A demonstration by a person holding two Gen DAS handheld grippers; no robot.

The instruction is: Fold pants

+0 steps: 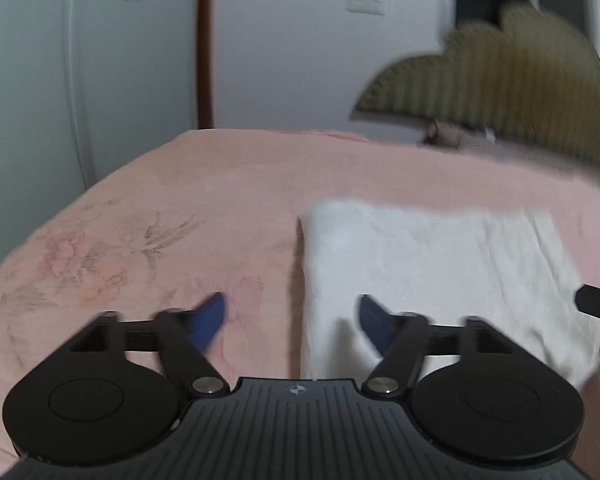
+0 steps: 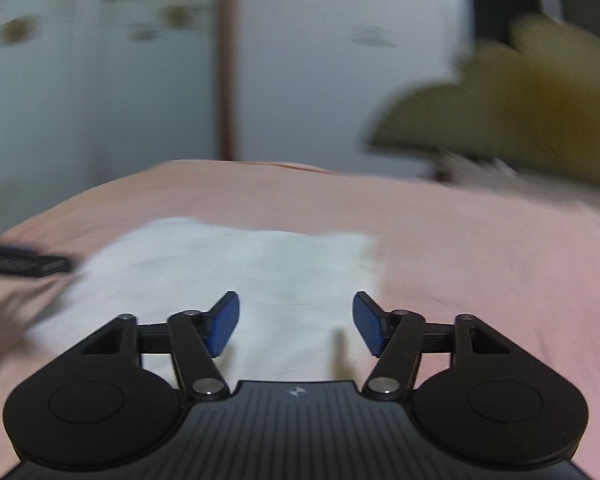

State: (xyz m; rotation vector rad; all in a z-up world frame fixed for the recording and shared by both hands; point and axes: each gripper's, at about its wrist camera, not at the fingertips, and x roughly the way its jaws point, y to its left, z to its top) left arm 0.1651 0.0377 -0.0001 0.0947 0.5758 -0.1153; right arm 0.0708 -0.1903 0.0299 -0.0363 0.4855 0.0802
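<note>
1. The white pants (image 1: 432, 280) lie folded into a compact rectangle on the bed, at centre right of the left wrist view and centre left of the right wrist view (image 2: 236, 272).
2. The left hand-held gripper (image 1: 292, 320) hangs with its blue pads spread wide and nothing between them, straddling the pants' left edge; I judge it is placed to take or tidy that edge.
3. The right hand-held gripper (image 2: 296, 322) is likewise spread and empty, low over the near part of the cloth.
4. The bed's pink sheet (image 1: 148, 208) carries a faint floral print and looks flat.
5. Behind it: pale wardrobe doors (image 1: 60, 80) at upper left, a brown vertical post (image 1: 205, 40), and an olive ribbed headboard (image 1: 500, 80) at upper right, all motion-blurred.
</note>
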